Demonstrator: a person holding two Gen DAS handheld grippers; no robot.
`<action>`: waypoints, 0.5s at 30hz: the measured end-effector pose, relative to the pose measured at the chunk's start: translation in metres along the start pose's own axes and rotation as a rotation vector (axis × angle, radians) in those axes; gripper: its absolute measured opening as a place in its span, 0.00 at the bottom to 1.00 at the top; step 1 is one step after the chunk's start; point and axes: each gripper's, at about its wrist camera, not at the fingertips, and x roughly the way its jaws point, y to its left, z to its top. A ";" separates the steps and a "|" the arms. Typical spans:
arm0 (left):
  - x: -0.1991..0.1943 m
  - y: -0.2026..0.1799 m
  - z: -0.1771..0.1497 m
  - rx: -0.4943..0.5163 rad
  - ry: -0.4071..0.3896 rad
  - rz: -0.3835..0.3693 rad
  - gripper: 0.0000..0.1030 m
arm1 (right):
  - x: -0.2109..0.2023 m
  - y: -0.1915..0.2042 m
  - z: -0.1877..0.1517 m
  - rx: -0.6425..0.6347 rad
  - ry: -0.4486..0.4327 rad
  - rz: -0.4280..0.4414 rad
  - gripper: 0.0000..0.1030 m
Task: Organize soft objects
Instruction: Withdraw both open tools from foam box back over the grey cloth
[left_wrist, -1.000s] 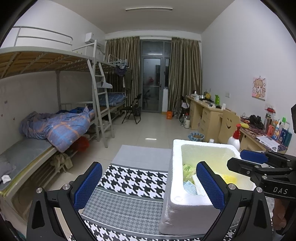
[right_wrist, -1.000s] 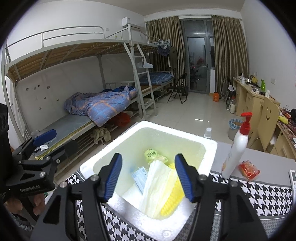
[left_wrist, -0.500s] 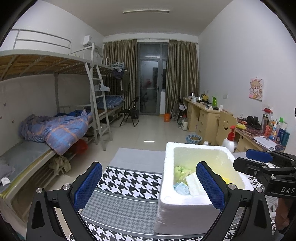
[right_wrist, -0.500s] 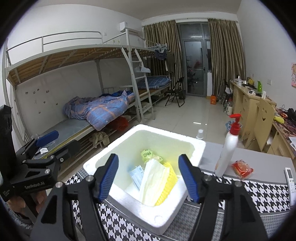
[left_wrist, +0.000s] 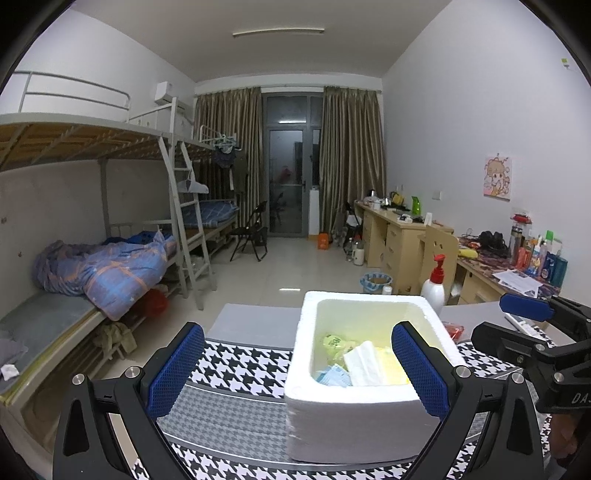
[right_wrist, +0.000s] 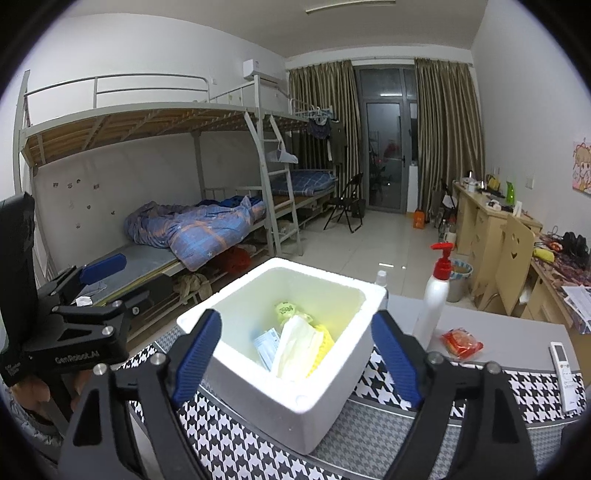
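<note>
A white foam box stands on the houndstooth-cloth table. Inside it lie a white tissue pack, a yellow cloth, a green packet and a blue pack. My left gripper is open and empty, held back from the box's near left side. My right gripper is open and empty, above the box's near edge. Each gripper shows in the other's view, the right one and the left one.
A white pump bottle with a red top stands right of the box. A red packet and a white remote lie on the table's right part. Bunk beds stand left, desks right.
Both grippers have drawn back and up from the box, which now looks smaller and farther in both views. Both stay open and empty.
</note>
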 end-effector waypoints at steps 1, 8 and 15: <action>-0.002 -0.002 0.000 0.005 -0.002 -0.003 0.99 | -0.003 0.000 -0.001 -0.005 -0.005 -0.002 0.88; -0.014 -0.008 0.000 0.014 -0.020 -0.011 0.99 | -0.018 0.002 -0.003 -0.014 -0.045 0.001 0.89; -0.023 -0.016 0.001 0.024 -0.038 -0.028 0.99 | -0.028 -0.002 -0.008 -0.011 -0.064 -0.002 0.89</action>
